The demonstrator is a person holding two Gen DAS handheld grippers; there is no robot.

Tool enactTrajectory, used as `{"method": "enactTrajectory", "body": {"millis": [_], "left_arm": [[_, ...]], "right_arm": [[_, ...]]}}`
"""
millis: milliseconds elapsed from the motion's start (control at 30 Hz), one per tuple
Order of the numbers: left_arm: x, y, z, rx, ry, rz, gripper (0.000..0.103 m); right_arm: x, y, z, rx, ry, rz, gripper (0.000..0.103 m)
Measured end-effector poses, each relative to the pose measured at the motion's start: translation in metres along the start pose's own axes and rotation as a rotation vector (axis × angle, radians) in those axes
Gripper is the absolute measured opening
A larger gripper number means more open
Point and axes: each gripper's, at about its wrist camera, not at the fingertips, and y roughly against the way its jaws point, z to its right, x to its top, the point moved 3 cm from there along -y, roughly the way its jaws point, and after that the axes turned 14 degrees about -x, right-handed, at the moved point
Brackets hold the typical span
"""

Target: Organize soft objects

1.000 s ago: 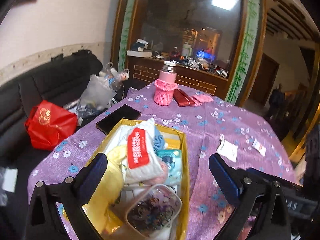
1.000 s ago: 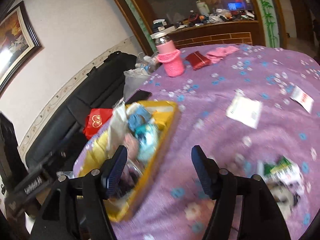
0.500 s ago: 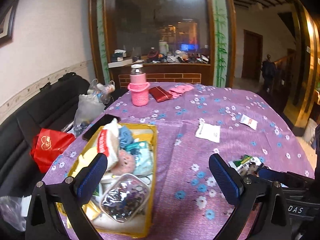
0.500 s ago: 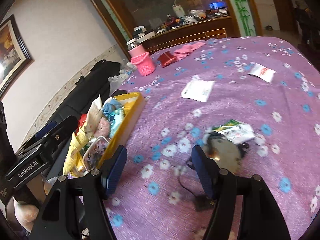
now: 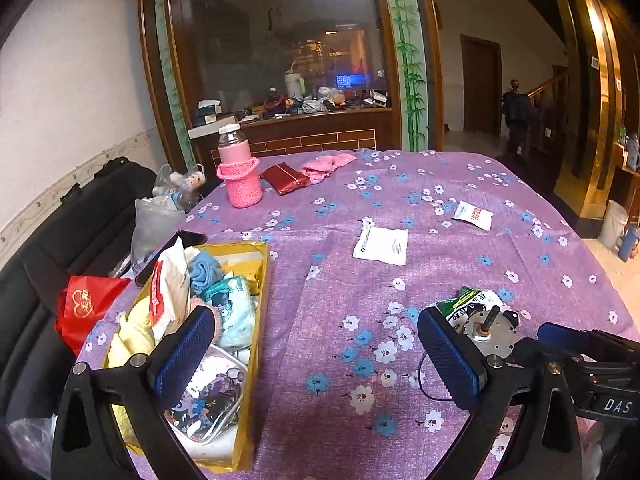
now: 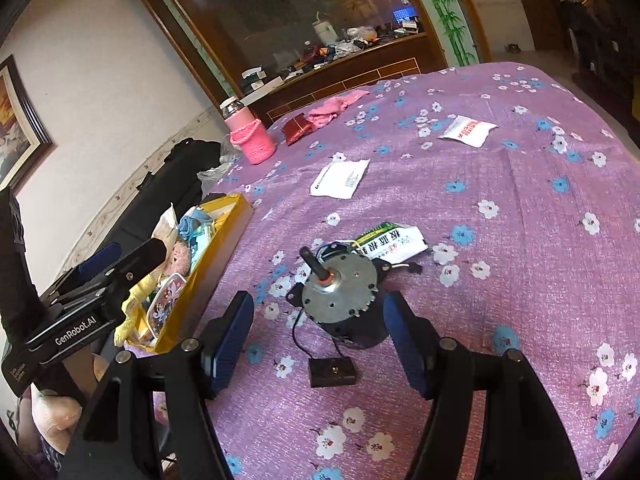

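Purple tablecloth [image 6: 520,184] bears green packet [image 6: 394,242] beyond wide, empty right tongs [image 6: 316,340].

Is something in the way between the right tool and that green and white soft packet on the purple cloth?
Yes. A round metal motor stands right between the open right tool and the green and white soft packet, partly overlapping it.

The left gripper [image 5: 316,356] is tilted downward above the purple tablecloth [image 5: 440,240], jaws spread wide with nothing between them. The right gripper [image 6: 318,336] is angled down over the same cloth, jaws apart, empty. A hand [image 6: 52,416] holds the left gripper at the cloth's near edge.
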Motion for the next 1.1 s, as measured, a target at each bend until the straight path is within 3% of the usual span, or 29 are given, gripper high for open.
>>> {"method": "enactTrajectory", "body": {"millis": [100,167,233,333,367,433,500,800,1100], "left_arm": [[0.003,0.007,-0.005,0.025,0.005,0.032,0.102],[0.006,0.020,-0.011,0.063,0.012,0.096,0.102],[0.008,0.050,-0.017,0.105,0.018,0.241,0.102],[0.004,0.085,-0.026,0.035,0.045,0.405,0.102],[0.006,0.088,-0.033,-0.006,0.072,0.406,0.102],[0.007,0.078,-0.044,-0.100,0.114,0.318,0.102],[0.004,0.067,-0.058,-0.127,0.175,0.237,0.102],[-0.017,0.059,-0.098,0.095,0.243,0.155,0.102],[-0.037,0.049,-0.128,0.104,0.312,0.089,0.103]], "right_arm": [[0.000,0.000,-0.004,0.004,0.018,0.005,0.067],[0.000,0.001,-0.013,0.011,0.045,0.014,0.067],[-0.001,0.003,-0.023,0.013,0.076,0.024,0.067],[-0.004,0.005,-0.047,0.021,0.157,0.041,0.067],[-0.005,0.005,-0.054,0.023,0.176,0.040,0.067],[-0.007,0.002,-0.074,0.038,0.223,0.031,0.067],[-0.011,-0.002,-0.095,0.053,0.270,0.016,0.067],[-0.025,-0.018,-0.167,0.067,0.430,-0.024,0.067],[-0.027,-0.030,-0.197,0.070,0.471,-0.037,0.067]]}}
